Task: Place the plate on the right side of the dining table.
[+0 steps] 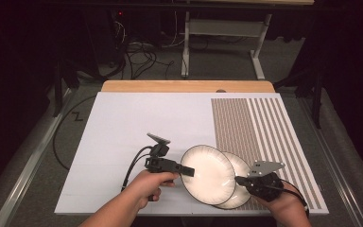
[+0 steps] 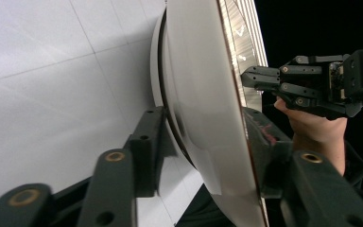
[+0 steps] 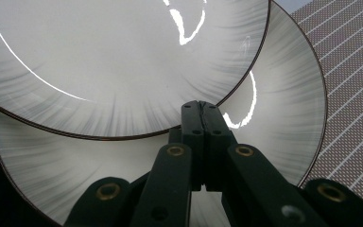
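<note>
Glazed ceramic, white with grey streaks and a thin dark rim: the upper plate (image 1: 207, 173) is tipped on edge with its left rim between the left gripper's (image 1: 187, 170) fingers (image 2: 144, 142), one under its back and one over its face; they stand narrow on the rim and look to be pressing it. It leans over a lower plate (image 1: 240, 189) that lies just beyond it, under the right gripper (image 1: 238, 180), whose fingers (image 3: 203, 127) are pressed flat together, their tips against that plate's face right where the upper plate's edge crosses. Both plates sit at the near edge of the white board (image 1: 123, 123), with the striped mat (image 1: 260, 123) beyond the right fingers. I'd judge the plates stiff, fairly heavy, slick and chip-prone; the rim is the only place to pinch, deep and square.
</note>
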